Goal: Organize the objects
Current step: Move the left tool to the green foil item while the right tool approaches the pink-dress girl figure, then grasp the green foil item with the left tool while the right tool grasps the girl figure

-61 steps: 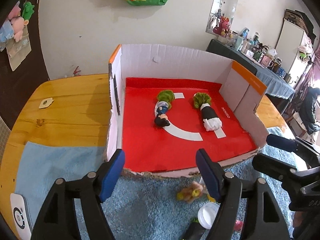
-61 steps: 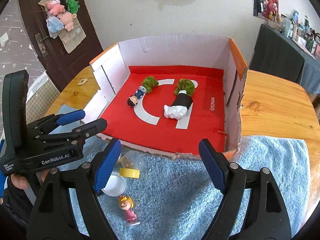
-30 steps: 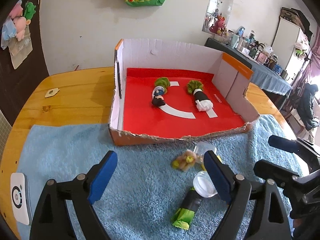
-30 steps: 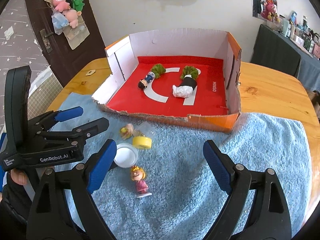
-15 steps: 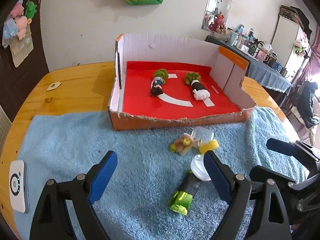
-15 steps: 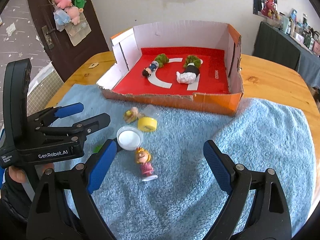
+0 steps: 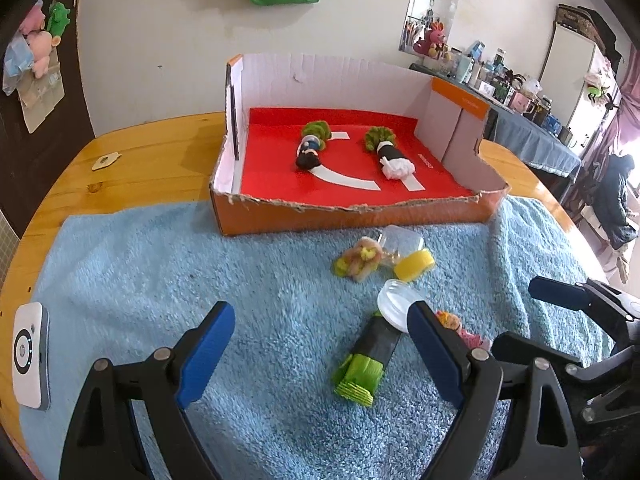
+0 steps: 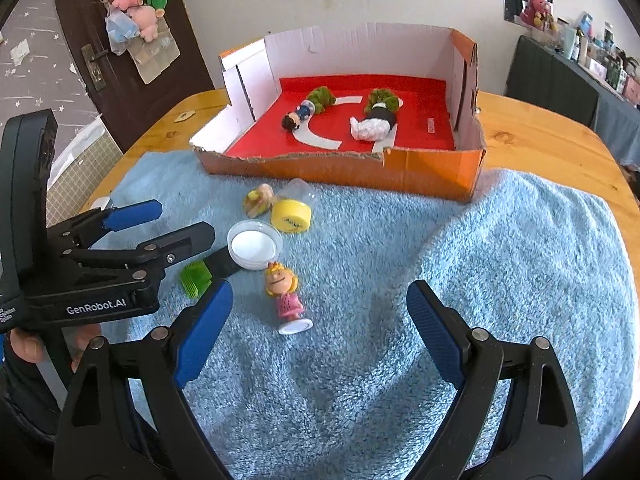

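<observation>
An open cardboard box (image 7: 352, 216) (image 8: 420, 174) with a red floor holds two figures with green ends (image 7: 310, 146) (image 7: 390, 156). On the blue towel (image 7: 200, 272) in front lie a pale figure (image 7: 360, 260), a yellow cap (image 8: 291, 216), a clear white lid (image 8: 254, 245), a black tube with a green end (image 7: 366, 360) and a pink-dressed doll (image 8: 285, 296). My left gripper (image 7: 320, 352) is open above the towel, near the tube. My right gripper (image 8: 318, 332) is open, just behind the doll.
A white device (image 7: 30, 354) lies at the towel's left edge. The round wooden table (image 8: 540, 140) extends past the towel. A dark door (image 8: 120, 40) with hanging toys stands at the left. A cluttered counter (image 7: 520, 120) is at the right.
Both grippers have drawn back from the box toward me. The loose objects on the towel now show in front of them. Both stay open.
</observation>
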Available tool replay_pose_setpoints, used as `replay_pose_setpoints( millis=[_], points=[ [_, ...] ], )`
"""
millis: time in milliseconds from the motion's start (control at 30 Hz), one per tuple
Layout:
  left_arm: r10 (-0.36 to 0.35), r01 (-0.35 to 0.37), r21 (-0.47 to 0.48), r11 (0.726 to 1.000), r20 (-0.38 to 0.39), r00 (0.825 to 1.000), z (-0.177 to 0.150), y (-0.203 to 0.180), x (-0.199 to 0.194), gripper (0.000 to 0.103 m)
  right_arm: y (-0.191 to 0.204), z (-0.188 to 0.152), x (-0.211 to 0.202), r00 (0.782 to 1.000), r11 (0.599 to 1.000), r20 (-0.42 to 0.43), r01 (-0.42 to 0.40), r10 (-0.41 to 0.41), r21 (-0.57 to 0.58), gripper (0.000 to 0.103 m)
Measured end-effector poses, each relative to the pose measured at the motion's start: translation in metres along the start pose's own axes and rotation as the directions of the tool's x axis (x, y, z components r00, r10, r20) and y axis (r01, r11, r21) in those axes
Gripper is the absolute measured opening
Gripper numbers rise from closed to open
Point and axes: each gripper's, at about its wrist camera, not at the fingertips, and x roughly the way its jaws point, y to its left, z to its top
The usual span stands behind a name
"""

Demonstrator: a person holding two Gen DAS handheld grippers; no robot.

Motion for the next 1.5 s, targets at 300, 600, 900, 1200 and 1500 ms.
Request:
replay_pose_setpoints(
  millis=[300,600,900,1200,1500],
  points=[
    [-0.014,0.014,0.013,1.0,-0.016,1.0,-0.008,-0.001,0.002,0.09,0.001,-0.008,0.014,1.0,1.0,-0.031,-0.004,0.004,-0.012,0.089],
    [-0.034,0.035,0.038,0.999,-0.018,0.999,-0.014,0.0,0.001,0.089,0.003,-0.012,0.027,0.998,1.0,-0.056,-0.004,0.003,-0.026,0.089],
    [-0.042,0.043,0.075,0.996,-0.009,0.999,-0.018,0.002,0.0,0.081,0.001,-0.011,0.033,0.998,0.999,-0.058,0.003,-0.006,-0.045,0.089],
    [-0.084,0.084,0.172,0.982,-0.006,0.996,-0.022,-0.009,0.0,0.045,0.007,-0.009,0.034,0.999,0.996,-0.052,-0.005,0.0,-0.093,0.062],
    [-0.089,0.096,0.314,0.945,-0.039,0.995,-0.027,-0.031,0.011,0.044,0.018,-0.004,0.042,0.997,0.984,-0.061,-0.056,0.047,-0.167,0.038]
  ],
)
